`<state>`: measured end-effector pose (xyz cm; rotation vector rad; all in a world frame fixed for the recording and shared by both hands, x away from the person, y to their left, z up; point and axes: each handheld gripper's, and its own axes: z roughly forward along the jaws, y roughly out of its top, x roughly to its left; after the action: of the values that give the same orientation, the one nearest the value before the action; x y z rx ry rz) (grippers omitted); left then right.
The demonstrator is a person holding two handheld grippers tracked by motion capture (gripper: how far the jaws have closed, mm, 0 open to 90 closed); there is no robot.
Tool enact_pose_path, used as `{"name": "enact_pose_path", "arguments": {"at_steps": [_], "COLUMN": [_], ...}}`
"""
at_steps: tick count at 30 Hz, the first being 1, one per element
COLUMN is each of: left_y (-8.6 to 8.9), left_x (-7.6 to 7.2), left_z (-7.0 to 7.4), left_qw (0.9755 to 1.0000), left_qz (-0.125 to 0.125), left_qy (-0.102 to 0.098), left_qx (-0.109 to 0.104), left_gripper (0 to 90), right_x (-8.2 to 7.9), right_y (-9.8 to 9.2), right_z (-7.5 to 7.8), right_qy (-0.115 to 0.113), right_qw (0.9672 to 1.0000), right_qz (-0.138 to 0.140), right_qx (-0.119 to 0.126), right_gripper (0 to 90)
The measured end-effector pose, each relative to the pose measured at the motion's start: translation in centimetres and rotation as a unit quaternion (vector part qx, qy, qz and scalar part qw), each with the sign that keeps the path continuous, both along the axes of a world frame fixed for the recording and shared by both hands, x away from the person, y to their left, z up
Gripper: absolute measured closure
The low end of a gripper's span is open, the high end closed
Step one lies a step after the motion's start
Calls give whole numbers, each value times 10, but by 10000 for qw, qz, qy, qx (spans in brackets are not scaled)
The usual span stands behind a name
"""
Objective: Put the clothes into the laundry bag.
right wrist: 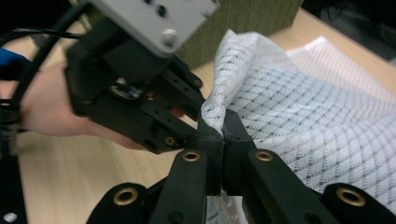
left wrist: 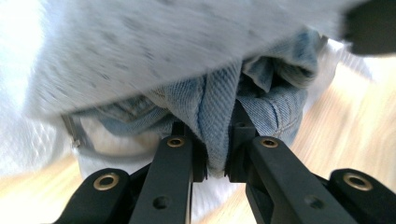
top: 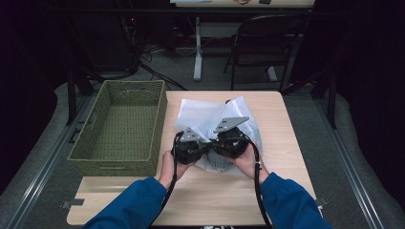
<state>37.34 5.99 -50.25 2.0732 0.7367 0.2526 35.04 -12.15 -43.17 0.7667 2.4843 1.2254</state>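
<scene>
Left gripper view, left tool pinching denim fold under blurred mesh bag, right tool pinching mesh.

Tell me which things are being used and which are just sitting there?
Being used:
left gripper, clamped on denim cloth
right gripper, pinching the white mesh bag

Just sitting there:
green woven basket
folding chair

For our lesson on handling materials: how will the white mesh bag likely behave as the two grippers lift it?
Probably floppy: the white mesh bag creases and drapes where the right gripper pinches its edge. Likely to sag, since denim fabric, clamped by the left gripper, bunches inside. Its thin mesh probably will not slip.
</scene>
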Motion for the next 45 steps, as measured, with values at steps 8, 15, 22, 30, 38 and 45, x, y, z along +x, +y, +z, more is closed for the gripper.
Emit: {"name": "enact_pose_path", "arguments": {"at_steps": [8,15,22,30,38,45], "left_y": [9,16,15,22,8,-11], "left_x": [9,20,22,14,-2,1], "left_z": [10,-1,-13,-26,-39,-50], "left_qw": [9998,9992,9985,9945,9932,9960], "left_qz": [142,354,211,111,-111,16], "left_qy": [-64,29,348,751,779,588], "left_qx": [-92,180,368,722,859,673], "left_gripper": [827,821,670,347,283,294], "right_x": [-9,12,29,30,29,27], "right_y": [1,-5,-6,-7,-5,-4], "right_z": [14,-17,-44,-47,-46,-45], "right_qy": [-18,261,434,470,448,448], "right_qw": [9993,9984,9956,9955,9957,9961], "right_qz": [210,-317,-478,-463,-437,-399], "right_qx": [309,-387,-681,-683,-685,-645], "right_gripper": [893,893,893,892,892,892]}}
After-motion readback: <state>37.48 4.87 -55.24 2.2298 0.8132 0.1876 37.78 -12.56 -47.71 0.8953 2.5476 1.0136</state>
